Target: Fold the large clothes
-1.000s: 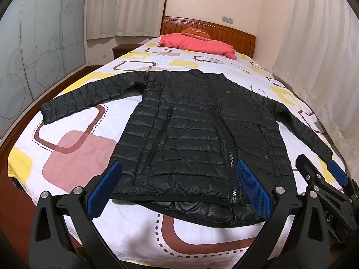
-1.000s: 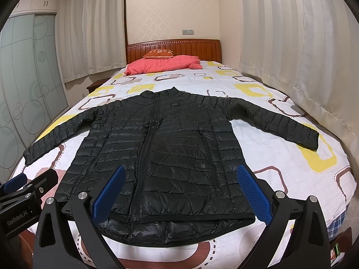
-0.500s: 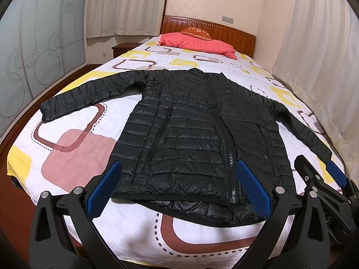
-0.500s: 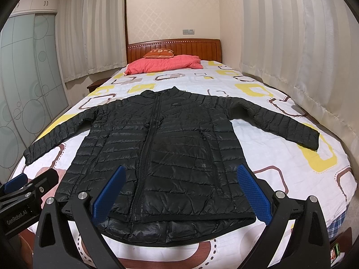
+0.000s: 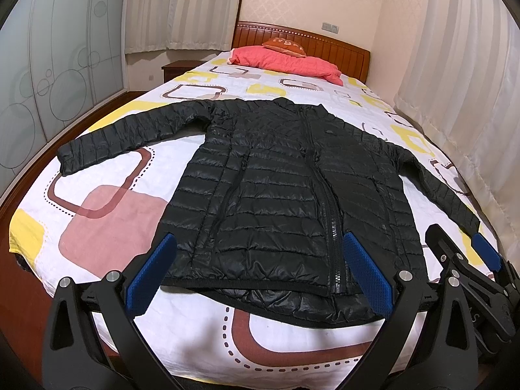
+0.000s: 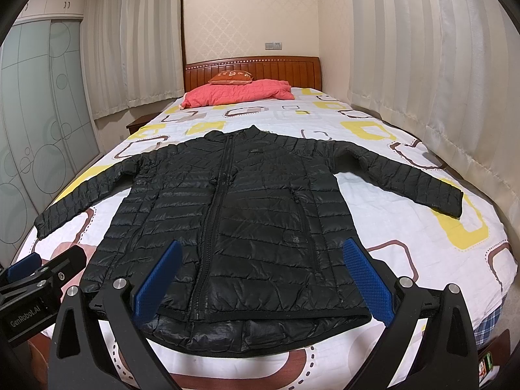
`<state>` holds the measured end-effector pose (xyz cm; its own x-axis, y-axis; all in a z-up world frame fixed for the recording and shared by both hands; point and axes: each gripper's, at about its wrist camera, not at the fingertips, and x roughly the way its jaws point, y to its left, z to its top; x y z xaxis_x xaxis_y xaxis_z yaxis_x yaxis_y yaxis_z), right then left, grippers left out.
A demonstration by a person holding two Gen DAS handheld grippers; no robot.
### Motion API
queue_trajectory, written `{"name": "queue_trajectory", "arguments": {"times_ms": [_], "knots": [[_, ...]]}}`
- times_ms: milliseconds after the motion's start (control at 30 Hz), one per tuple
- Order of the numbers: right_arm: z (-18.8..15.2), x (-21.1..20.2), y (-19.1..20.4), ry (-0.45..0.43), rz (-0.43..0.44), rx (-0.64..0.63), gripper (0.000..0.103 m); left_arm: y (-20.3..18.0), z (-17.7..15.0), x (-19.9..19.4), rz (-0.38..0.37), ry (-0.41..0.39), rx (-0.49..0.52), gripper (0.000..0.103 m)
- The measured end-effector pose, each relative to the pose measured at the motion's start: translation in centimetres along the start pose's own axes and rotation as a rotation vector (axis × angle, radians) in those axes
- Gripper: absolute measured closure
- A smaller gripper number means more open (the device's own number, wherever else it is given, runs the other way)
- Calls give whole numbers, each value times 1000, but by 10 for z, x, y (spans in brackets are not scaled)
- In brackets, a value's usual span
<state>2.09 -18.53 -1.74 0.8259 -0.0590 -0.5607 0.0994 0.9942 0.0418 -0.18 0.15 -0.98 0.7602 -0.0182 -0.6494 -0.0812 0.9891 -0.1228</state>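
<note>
Left wrist view
Jacket: a black quilted puffer jacket (image 5: 279, 195) lies flat and face up on the bed (image 5: 107, 214), zipped shut, collar toward the headboard (image 5: 302, 42), hem toward the camera.
Sleeves: both spread outward; the one at picture left reaches toward the bed's edge, the other runs off to picture right.
Hem: the back panel shows below the front hem as a shiny crinkled strip.
Left gripper: the left gripper (image 5: 260, 273) hangs above the hem with its blue pads (image 5: 151, 273) spread wide, gripping nothing and touching no cloth.
Right gripper: the right gripper (image 5: 468, 260) shows at the lower right edge; its gap cannot be judged here.

Right wrist view
Jacket: the same garment (image 6: 234, 224) is centred on the patterned sheet (image 6: 406, 227), with horizontal quilting, a straight zip and a small patch near one pocket.
Pillow: a pink pillow (image 6: 240, 96) lies at the far end, well apart from the collar.
Right gripper: its fingers (image 6: 367, 279) stand wide apart over the hem, empty.
</note>
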Motion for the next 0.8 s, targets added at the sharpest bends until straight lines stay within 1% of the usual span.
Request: {"name": "queue_trajectory", "arguments": {"times_ms": [133,200,467,500,800], "knots": [[0,-1,0,1,1,0,4,-5,-3,-2,1,-1,0,2],[0,-1,0,0,1,0,4,4,2,1,1,0,0,2],[0,-1,1,0,1,1,4,0,0,0,1,1,1,2],[0,-1,1,0,1,1,4,4,2,1,0,0,-1,2],[1,-1,1,0,1,-1,4,4,1,2,-2,1,-1,2]]}}
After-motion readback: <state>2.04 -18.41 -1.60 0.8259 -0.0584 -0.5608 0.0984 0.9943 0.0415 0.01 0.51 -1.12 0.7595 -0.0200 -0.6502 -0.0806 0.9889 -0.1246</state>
